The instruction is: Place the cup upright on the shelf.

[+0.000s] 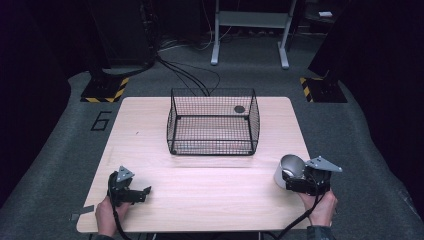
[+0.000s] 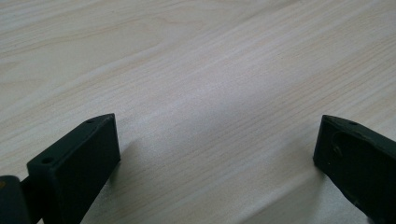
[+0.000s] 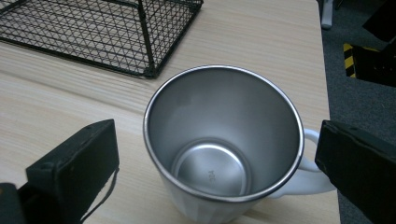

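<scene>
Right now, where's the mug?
The mug stands at the table's right front, between the right gripper's open jaws, right and nearer than the wire basket.

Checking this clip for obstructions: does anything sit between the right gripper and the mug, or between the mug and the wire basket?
Nothing visible. The right gripper is open with the mug directly between its jaws, and bare table separates mug from wire basket.

dark room, grey carpet floor (image 1: 350,130), hazard-striped stand bases (image 1: 105,90), white metal frame (image 1: 250,30) behind.

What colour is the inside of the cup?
Shiny silver metal inside the cup, white outside. The right gripper view shows it best.
</scene>
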The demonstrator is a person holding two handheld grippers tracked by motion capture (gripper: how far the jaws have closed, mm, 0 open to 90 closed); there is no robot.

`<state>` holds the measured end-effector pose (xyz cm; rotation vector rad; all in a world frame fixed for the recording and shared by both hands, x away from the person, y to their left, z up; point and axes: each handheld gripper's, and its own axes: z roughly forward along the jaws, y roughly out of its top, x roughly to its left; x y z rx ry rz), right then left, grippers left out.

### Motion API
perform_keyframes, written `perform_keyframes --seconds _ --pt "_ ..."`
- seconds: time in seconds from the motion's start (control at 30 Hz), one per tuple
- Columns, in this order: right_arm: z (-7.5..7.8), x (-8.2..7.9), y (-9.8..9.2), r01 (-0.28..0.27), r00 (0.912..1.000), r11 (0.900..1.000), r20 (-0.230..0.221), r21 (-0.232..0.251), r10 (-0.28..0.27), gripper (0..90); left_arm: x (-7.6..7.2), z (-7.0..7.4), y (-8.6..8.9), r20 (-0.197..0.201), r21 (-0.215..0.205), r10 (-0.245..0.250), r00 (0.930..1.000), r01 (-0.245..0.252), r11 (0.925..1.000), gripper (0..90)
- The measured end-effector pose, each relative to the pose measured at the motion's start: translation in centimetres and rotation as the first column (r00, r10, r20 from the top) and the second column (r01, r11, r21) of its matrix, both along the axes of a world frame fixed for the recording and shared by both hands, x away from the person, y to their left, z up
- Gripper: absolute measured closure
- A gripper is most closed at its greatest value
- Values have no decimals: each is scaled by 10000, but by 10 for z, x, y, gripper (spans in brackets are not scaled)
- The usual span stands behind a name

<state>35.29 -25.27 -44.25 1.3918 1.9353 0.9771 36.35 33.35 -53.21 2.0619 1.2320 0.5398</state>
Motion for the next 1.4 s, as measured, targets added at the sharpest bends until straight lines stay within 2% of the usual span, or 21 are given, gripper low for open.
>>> perform_keyframes --seconds 0.47,0.6,0.77,1.03,1.07,1.13,1.2,1.4 --pt "-7 19 2 -82 9994 10000 -321 4 82 0 0 0 0 36 -10 4 10000 -4 10000 4" --pt "-8 21 4 229 9985 9996 -496 -142 -236 1 0 0 0 26 -15 -7 10000 7 10000 4" --pt "-12 17 5 556 9978 9984 -357 -109 -559 22 0 0 0 9 -25 3 10000 -3 10000 4" --pt "-13 15 6 562 9981 9983 -230 -160 -566 30 0 0 0 4 -27 -10 10000 10 10000 4" --pt "-12 14 8 628 9979 9974 -152 -345 -634 34 0 0 0 35 -22 23 10000 -23 10000 4" --pt "-12 14 8 620 9978 9975 -198 -350 -627 35 0 0 0 35 -18 20 10000 -20 10000 4" --pt "-11 13 8 567 9984 9974 41 -444 -566 54 0 0 0 18 -8 15 10000 -15 10000 4" --pt "-11 13 8 447 9990 9980 53 -437 -445 55 0 0 0 27 -26 8 10000 -8 10000 4"
